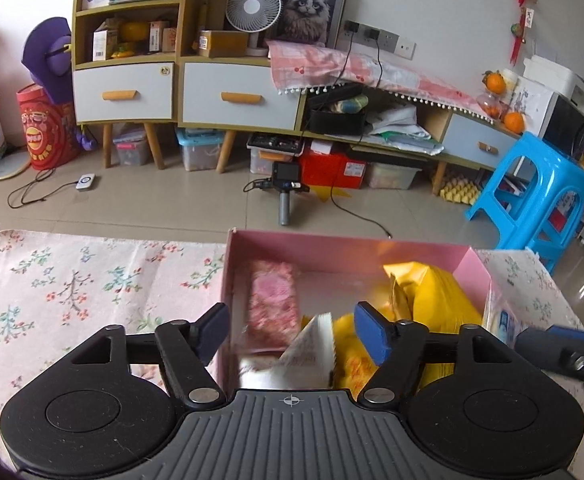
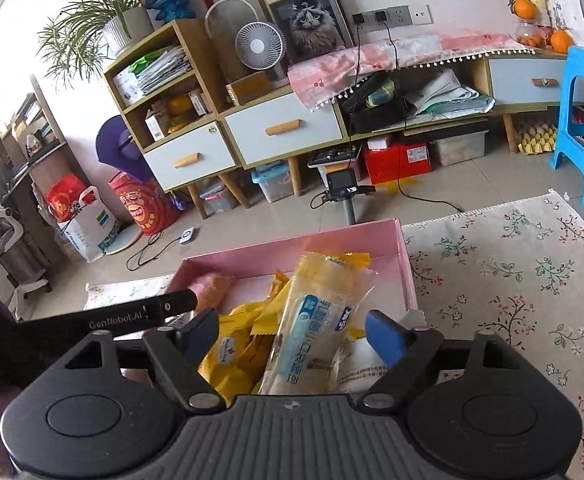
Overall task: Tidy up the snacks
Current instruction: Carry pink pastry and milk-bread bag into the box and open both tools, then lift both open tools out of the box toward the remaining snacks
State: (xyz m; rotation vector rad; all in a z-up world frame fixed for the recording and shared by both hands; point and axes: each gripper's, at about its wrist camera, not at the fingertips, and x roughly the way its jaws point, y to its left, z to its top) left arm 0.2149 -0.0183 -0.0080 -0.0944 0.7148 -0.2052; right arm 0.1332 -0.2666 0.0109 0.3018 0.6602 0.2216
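A pink cardboard box [image 1: 244,248] [image 2: 406,264] stands open on a floral cloth. Inside it lie a pink patterned snack packet [image 1: 274,308] [image 2: 214,288], several yellow packets [image 1: 432,292] [image 2: 232,344] and a white packet [image 1: 312,354]. My left gripper [image 1: 292,334] hangs over the box's near left part, open, the white packet loose below its blue pads. My right gripper [image 2: 292,338] is open over the box's right part. A long clear packet with a blue label [image 2: 312,320] stands tilted between its fingers, which do not press on it.
The floral cloth [image 1: 72,280] [image 2: 512,272] spreads to both sides of the box. Beyond it lie tiled floor, a camera on a handle [image 1: 286,188], cables, low cabinets [image 1: 228,96] and a blue plastic stool [image 1: 532,192]. Part of each gripper shows in the other's view.
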